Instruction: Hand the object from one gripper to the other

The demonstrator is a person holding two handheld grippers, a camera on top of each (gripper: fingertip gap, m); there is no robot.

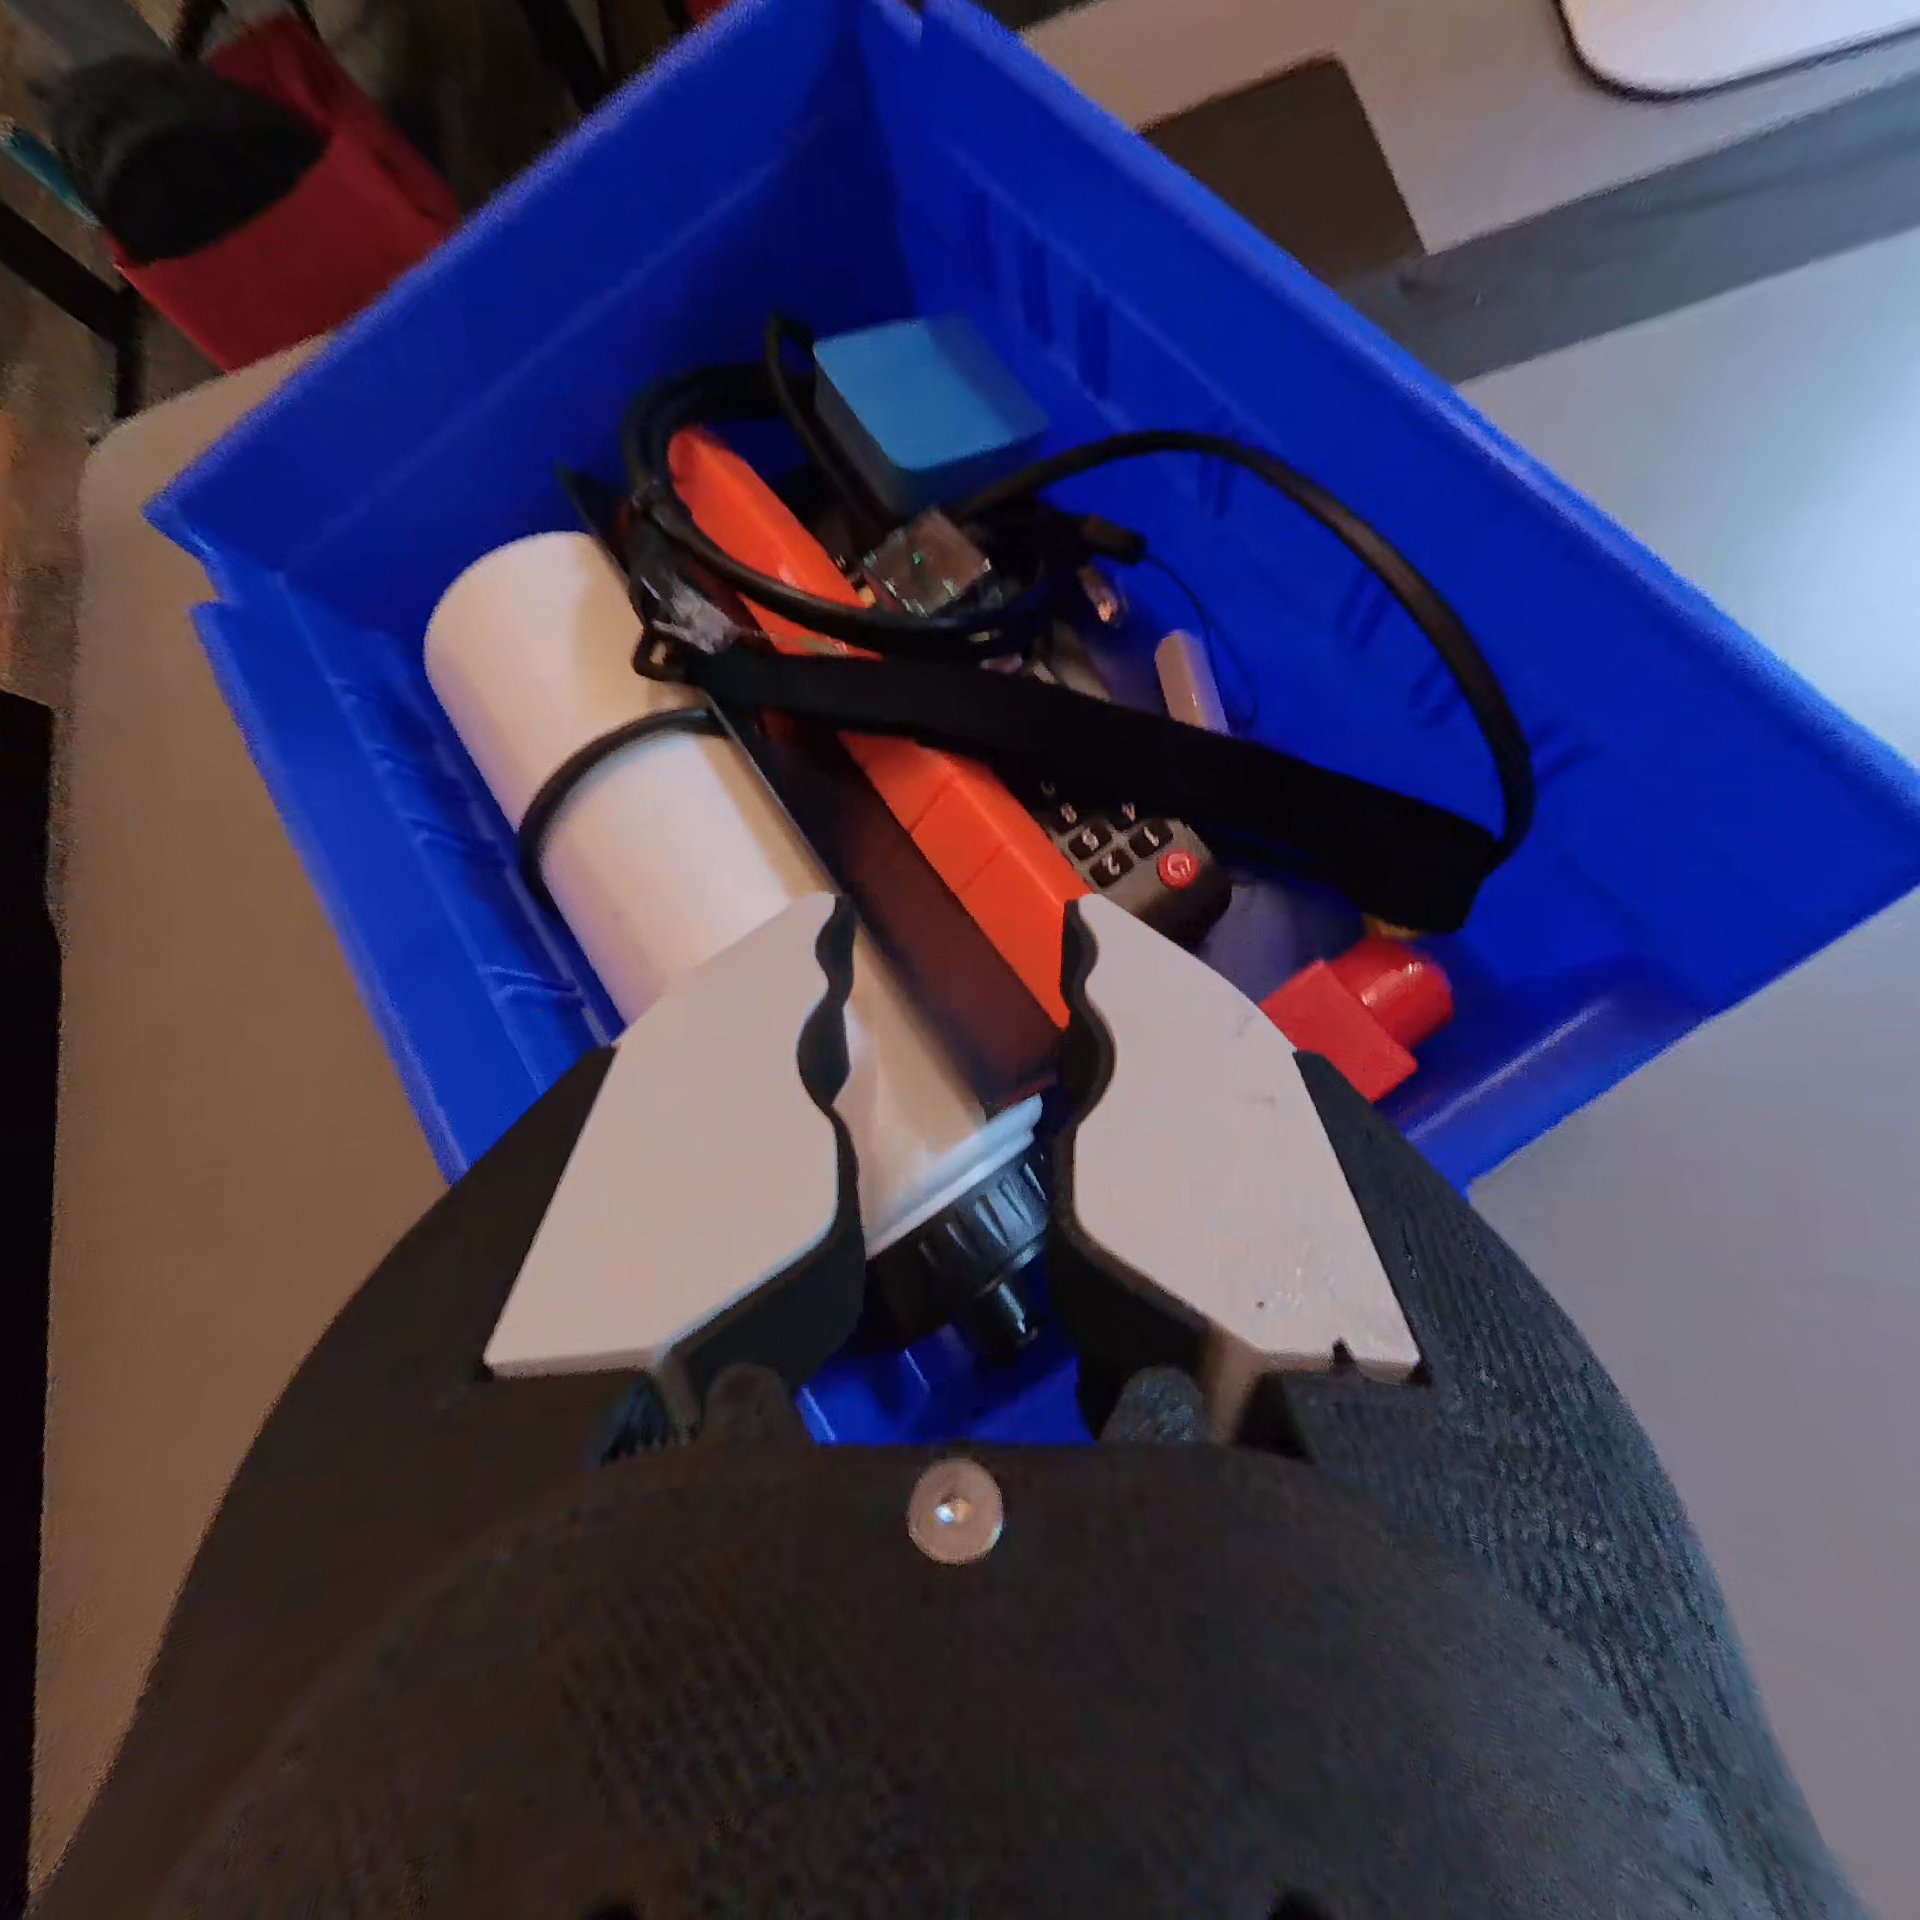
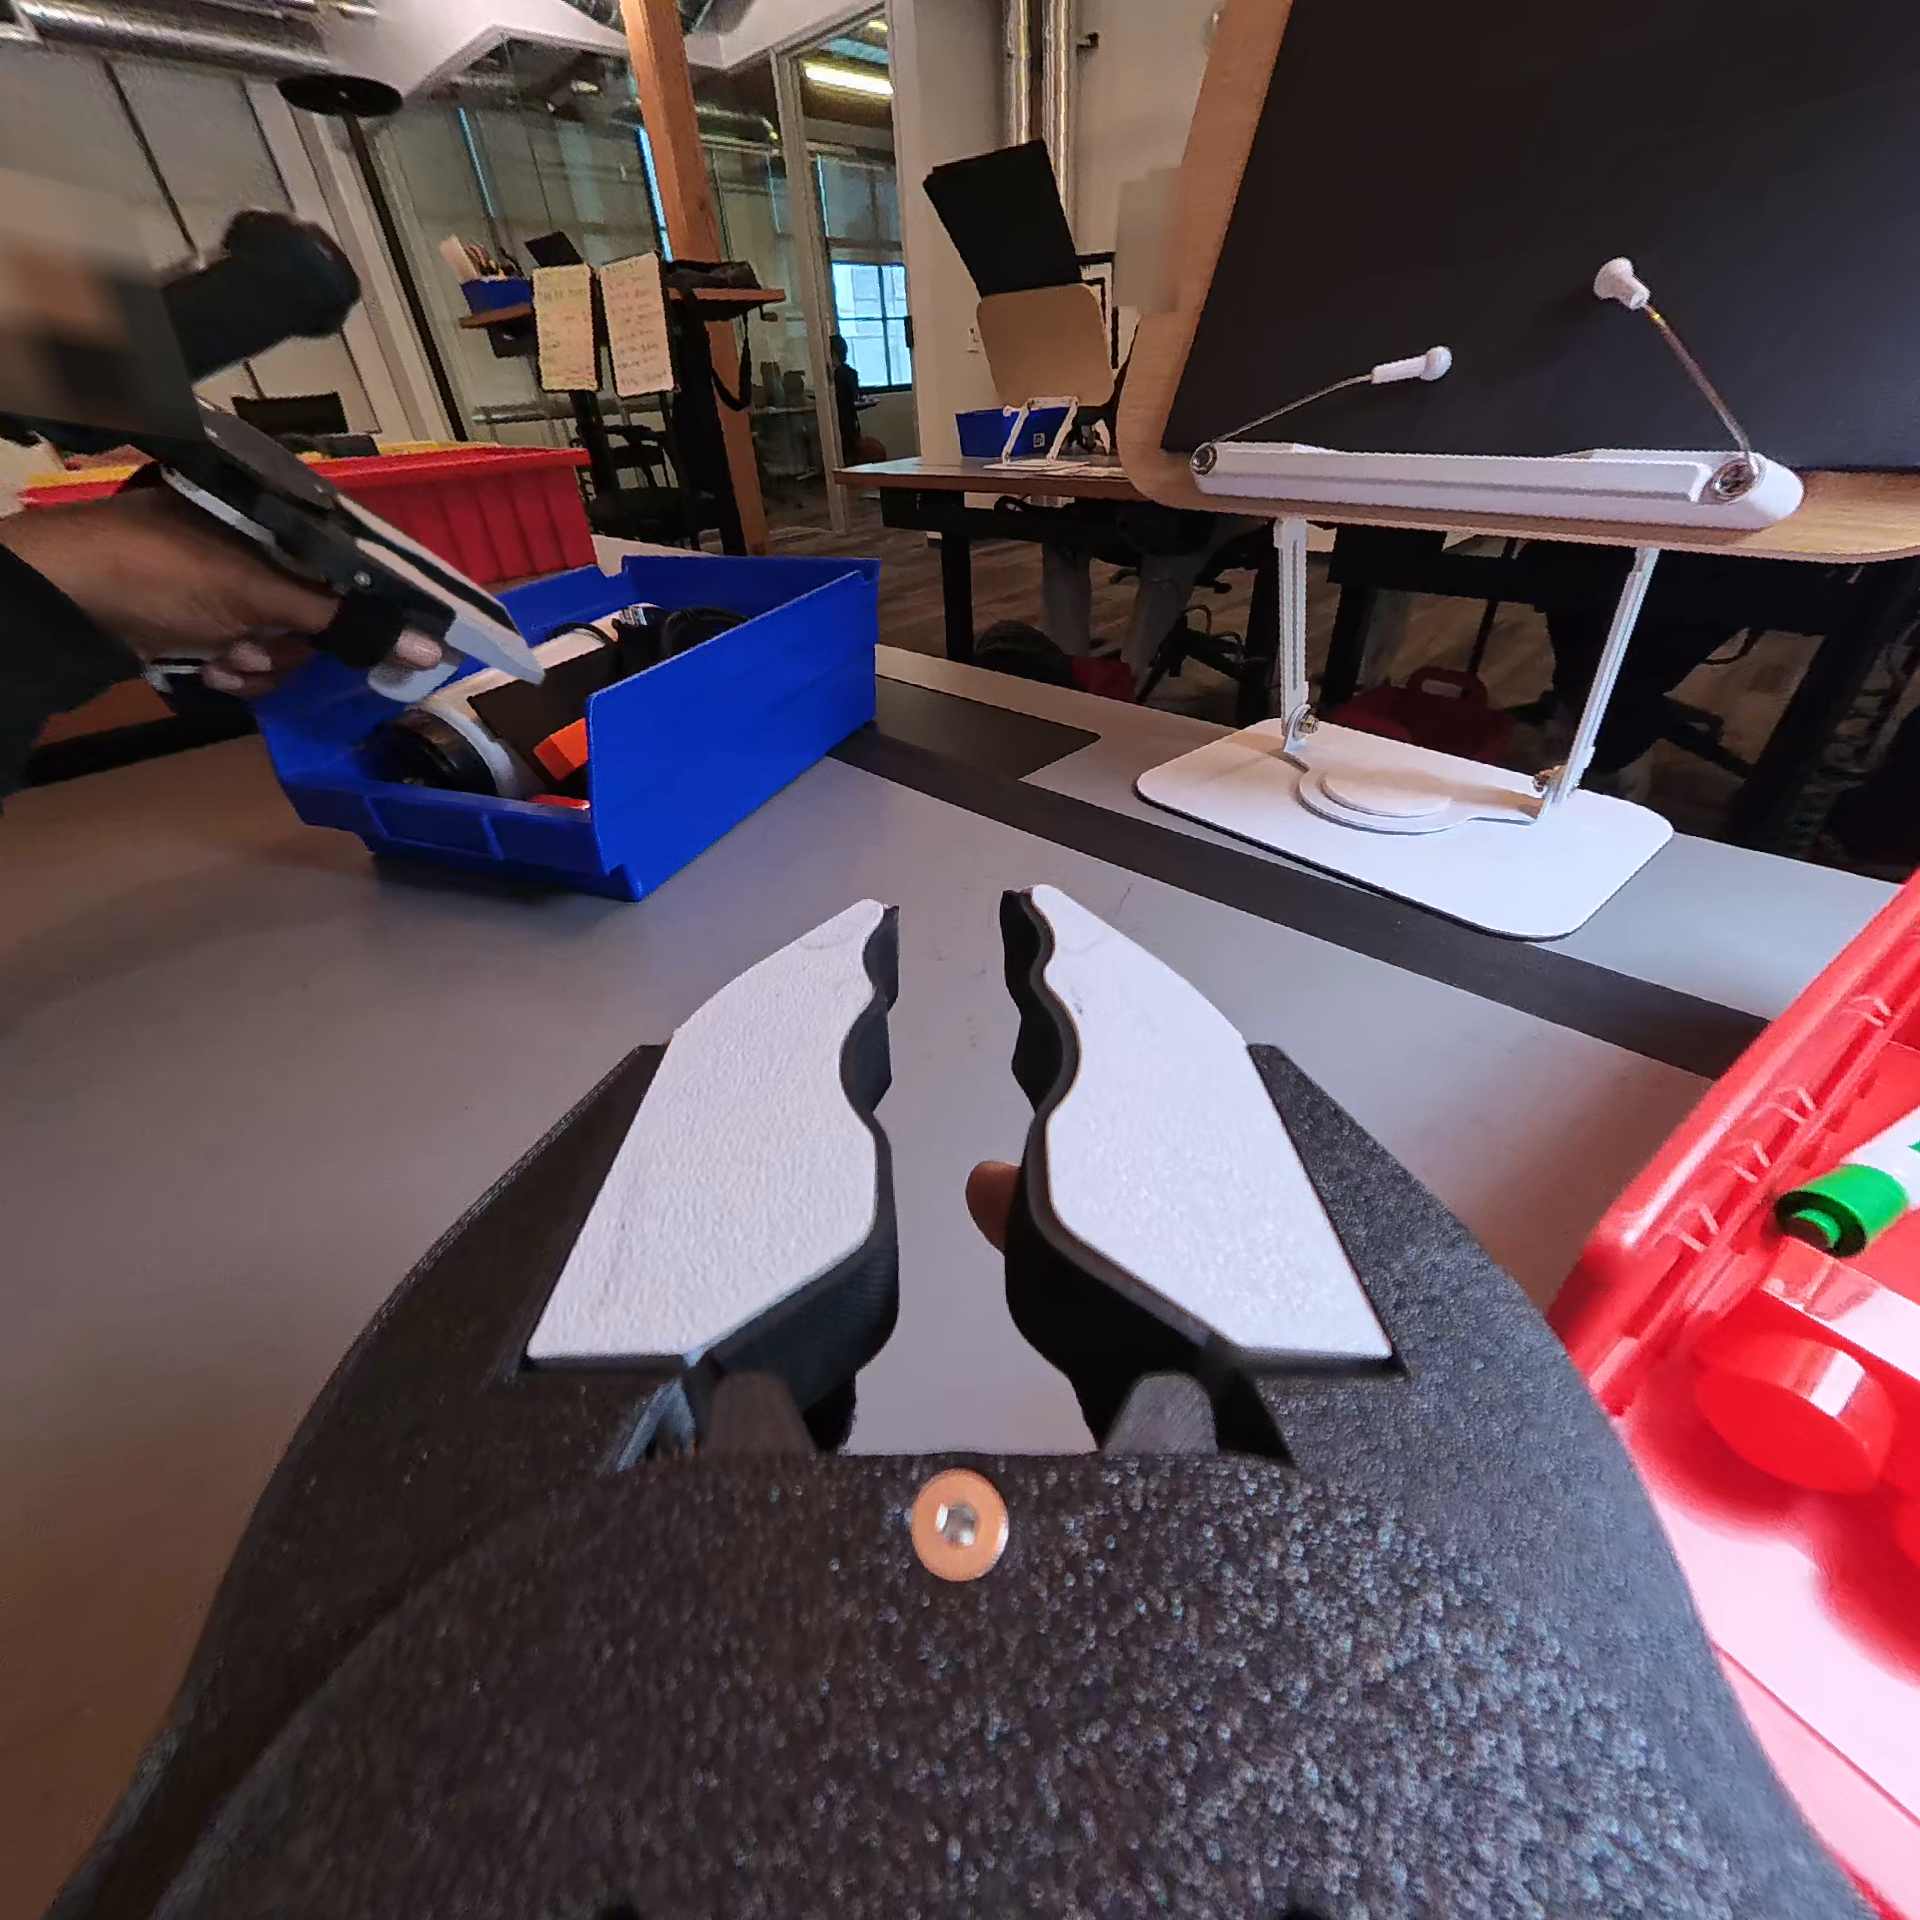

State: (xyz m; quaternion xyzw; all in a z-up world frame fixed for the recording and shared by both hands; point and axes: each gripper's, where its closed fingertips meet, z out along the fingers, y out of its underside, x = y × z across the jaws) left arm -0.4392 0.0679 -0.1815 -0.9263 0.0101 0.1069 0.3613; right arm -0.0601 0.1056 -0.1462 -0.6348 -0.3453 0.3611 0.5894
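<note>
Blue bin holds white cylinder, orange tool, black cables.

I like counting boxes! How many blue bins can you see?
2: one blue bin sits on the near table under the left gripper; a second blue bin sits on the far table.

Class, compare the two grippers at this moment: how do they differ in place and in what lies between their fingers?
The left gripper reaches into the blue bin; the right gripper hangs over bare table. The left gripper's fingers straddle a white tube; the right gripper's have only a gap between them. The left gripper tilts downward; the right gripper points roughly level. Both are open, with pale fingers on black bodies.
</note>
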